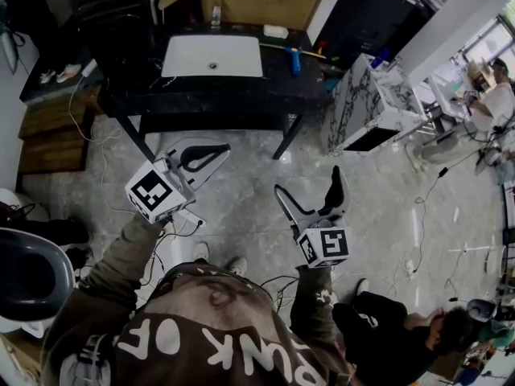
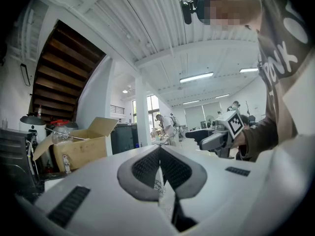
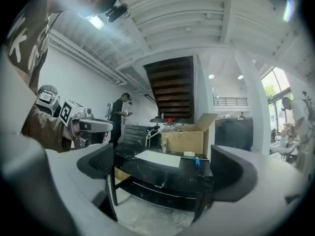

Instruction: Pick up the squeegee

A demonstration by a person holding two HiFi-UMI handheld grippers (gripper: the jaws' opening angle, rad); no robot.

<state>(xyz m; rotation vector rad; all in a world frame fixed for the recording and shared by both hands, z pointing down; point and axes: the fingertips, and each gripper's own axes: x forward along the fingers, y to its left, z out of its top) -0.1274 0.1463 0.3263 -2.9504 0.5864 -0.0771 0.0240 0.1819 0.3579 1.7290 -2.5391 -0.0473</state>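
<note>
A person stands back from a black tabletop [image 1: 241, 91]. The left claw [image 1: 216, 149] is closed and empty. On the tabletop, just right of a white basin [image 1: 212, 57], lies the blue-handled squeegee [image 1: 295, 59], well apart from both claws. The right claw [image 1: 310, 185] gapes wide, empty. The squeegee is probably light, with a stiff handle and soft blade; grip across the handle.
</note>
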